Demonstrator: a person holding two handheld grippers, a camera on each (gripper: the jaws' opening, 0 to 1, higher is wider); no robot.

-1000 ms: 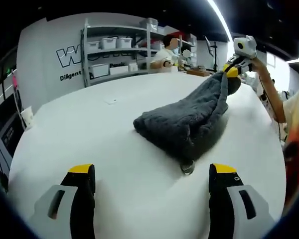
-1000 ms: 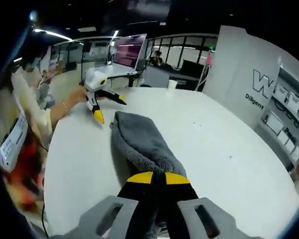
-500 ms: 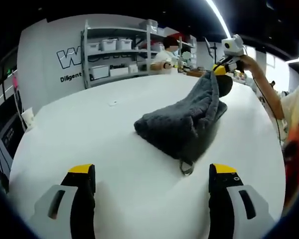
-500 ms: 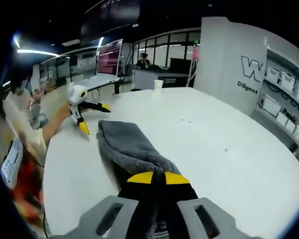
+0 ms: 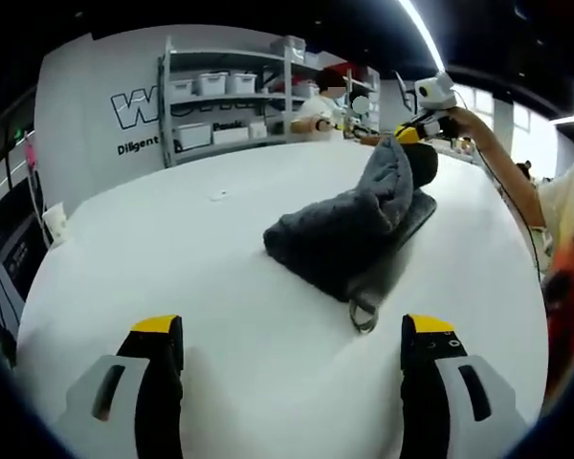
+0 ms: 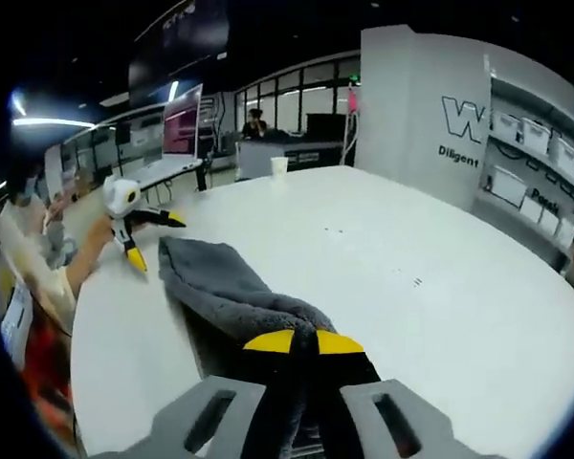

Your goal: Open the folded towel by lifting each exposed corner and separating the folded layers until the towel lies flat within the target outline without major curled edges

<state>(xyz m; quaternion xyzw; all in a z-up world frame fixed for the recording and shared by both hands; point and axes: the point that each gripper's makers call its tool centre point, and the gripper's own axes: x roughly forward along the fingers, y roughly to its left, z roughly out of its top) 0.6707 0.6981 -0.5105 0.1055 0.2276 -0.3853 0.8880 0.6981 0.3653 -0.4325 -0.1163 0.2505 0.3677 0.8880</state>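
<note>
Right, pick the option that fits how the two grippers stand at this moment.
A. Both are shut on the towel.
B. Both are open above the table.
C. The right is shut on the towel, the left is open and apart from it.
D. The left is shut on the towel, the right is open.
C: the right gripper is clamped on a raised part of the grey towel, while the left gripper stands open above the white table, short of the towel.

- White tabletop (image 5: 153,239), wide and rounded.
- Grey wall (image 5: 86,86) with white lettering — metal shelving (image 5: 225,96) holding white bins.
- Ceiling light strip (image 5: 423,38) overhead.
- Far side: glazed partition (image 6: 311,96), desk with screen (image 6: 184,124).
</note>
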